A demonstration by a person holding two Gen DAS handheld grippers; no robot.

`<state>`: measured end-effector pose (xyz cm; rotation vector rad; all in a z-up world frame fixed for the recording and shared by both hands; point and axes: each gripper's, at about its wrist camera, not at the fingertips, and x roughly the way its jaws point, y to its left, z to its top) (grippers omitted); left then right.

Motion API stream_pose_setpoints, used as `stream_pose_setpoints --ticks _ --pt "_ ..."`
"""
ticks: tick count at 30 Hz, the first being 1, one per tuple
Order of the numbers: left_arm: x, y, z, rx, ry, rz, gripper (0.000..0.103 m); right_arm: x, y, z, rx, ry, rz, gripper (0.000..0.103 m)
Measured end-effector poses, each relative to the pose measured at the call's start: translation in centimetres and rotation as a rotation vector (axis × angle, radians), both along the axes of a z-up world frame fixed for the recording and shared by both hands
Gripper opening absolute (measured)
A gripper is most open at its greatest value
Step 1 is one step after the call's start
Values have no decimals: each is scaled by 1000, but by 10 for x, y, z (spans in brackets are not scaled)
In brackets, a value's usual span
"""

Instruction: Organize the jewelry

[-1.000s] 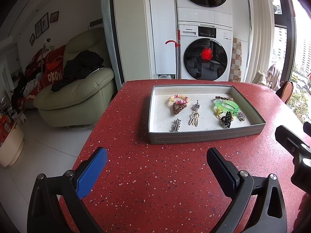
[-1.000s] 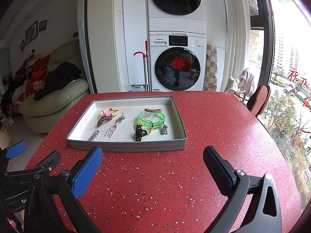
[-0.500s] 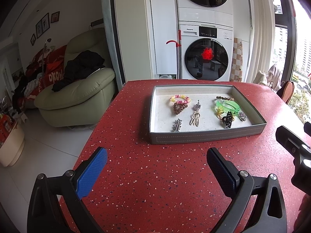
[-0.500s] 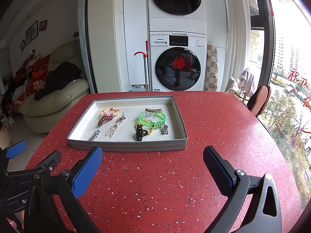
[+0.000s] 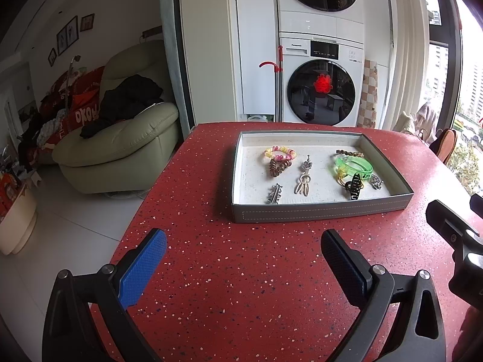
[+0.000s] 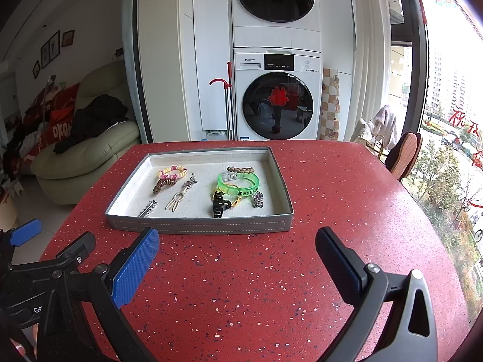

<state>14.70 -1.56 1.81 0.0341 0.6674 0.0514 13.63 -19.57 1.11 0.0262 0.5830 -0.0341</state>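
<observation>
A grey tray (image 5: 320,211) (image 6: 199,226) with a white lining sits on the red speckled table (image 5: 241,286) (image 6: 256,286). Inside lie a green bangle (image 5: 354,164) (image 6: 238,184), a black claw clip (image 5: 353,186) (image 6: 218,205), a pink-yellow coil tie (image 5: 279,151) (image 6: 171,171), a brown coil tie (image 5: 277,167), silver pendants (image 5: 303,178) (image 6: 181,193) and a braided band (image 5: 349,152). My left gripper (image 5: 243,249) hovers open in front of the tray's near wall. My right gripper (image 6: 237,247) is open too, holding nothing.
The table's left edge drops to a white floor (image 5: 60,226). A green sofa (image 5: 120,150) with clothes stands at left. Stacked washing machines (image 6: 276,96) and a red-handled mop (image 6: 228,105) stand behind. A chair (image 6: 404,154) and window are at right.
Both grippers have drifted slightly; the tray looks a touch lower and nearer in both views. Nothing in the tray has moved.
</observation>
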Motion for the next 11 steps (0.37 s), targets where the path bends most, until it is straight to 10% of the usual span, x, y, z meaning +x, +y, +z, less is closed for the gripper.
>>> stream_pose_setpoints --ticks 11 --pt "-1 -3 1 12 -5 -12 103 0 2 0 1 0 -1 103"
